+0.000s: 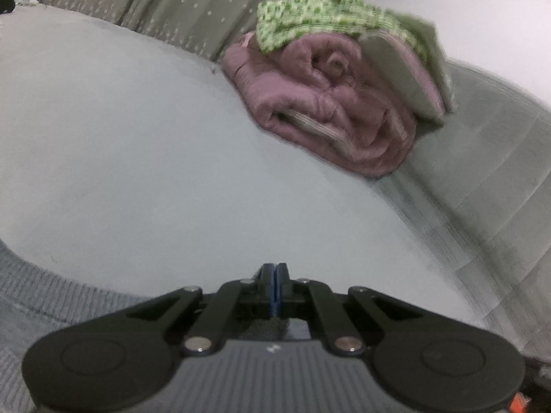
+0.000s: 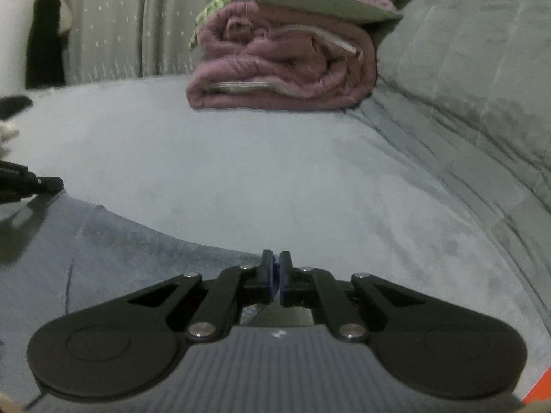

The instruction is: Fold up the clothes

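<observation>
Both claws are clenched on a grey garment (image 2: 120,241): left claw (image 1: 274,275), right claw (image 2: 276,268). Folded clothes (image 2: 282,75) sit stacked on the sofa (image 2: 344,179); this garment's fold looks unfinished.

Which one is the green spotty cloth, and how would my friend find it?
Look to the far end of the grey bed, where a stack of folded bedding sits against the patterned curtain. The big rolled mauve quilt is at the bottom. The green spotty cloth is crumpled on top of it, the only bright green thing there.
</observation>
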### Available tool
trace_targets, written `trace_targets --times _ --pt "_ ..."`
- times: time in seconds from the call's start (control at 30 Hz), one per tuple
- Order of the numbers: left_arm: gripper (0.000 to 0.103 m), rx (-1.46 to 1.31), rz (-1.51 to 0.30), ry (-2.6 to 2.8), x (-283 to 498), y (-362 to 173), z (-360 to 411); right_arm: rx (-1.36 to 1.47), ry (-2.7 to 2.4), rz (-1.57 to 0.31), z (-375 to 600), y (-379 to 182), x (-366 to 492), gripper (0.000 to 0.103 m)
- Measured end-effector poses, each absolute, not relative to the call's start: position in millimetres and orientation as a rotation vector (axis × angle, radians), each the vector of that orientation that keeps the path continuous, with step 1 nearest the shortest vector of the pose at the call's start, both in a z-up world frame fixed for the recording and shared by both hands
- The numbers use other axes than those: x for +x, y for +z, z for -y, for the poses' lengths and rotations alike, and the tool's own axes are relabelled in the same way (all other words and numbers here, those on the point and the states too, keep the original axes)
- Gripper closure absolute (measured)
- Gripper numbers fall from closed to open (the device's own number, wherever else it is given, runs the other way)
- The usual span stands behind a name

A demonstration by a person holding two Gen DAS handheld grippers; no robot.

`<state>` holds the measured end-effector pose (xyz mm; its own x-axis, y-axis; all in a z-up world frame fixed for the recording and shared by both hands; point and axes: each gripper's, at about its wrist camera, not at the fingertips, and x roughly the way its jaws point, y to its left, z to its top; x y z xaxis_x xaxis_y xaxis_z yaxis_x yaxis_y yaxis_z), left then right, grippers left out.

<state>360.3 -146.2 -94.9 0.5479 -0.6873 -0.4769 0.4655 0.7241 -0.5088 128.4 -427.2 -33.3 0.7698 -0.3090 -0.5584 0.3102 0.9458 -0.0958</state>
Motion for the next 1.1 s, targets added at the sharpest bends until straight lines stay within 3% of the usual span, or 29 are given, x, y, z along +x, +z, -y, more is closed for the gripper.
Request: trace_targets --times 0.2,0.3,0.37,0.57,0.63,0.67,0.8,0.83,0.9,1.1 --pt "0.1 -0.344 -0.755 -0.695 366 -95 143 -0.014 -0.325 -0.69 427 -56 145 0.1" --pt "0.088 -0.344 -0.747 -0.696 362 -85 128 0.035 -0.297 -0.683 431 -51 143 0.097" --pt "0.077 -0.356 -0.724 -0.683 357 -79 113 0.063 -0.285 -0.677 433 -49 142 0.09" --pt "0.074 -0.334 -0.666 -0.654 337 -64 71 0.079 -0.275 -0.679 432 -46 143 0.085" --pt "0.073 -0.296 -0.645 -0.656 328 -62 62 0.084 -0.273 -0.676 433 -46 143 0.068" --pt "0.071 -0.277 -0.634 -0.655 325 -62 59 0.086 -0.272 -0.675 433 -45 142 0.064" --pt "0.067 -0.175 -0.621 -0.554 331 -79 45 0.096 -0.269 -0.669 435 -44 141 0.063" --pt "0.073 -0.207 -0.633 -0.528 336 -82 37 0.099 -0.27 -0.67 436 -45 141 0.063" --pt "0.074 -0.263 -0.645 -0.469 345 -87 23 0.105 -0.273 -0.674 439 -46 141 0.063" --pt "0.064 -0.253 -0.654 -0.449 337 -72 34 0.173 -0.259 -0.662 449 -44 135 0.063"
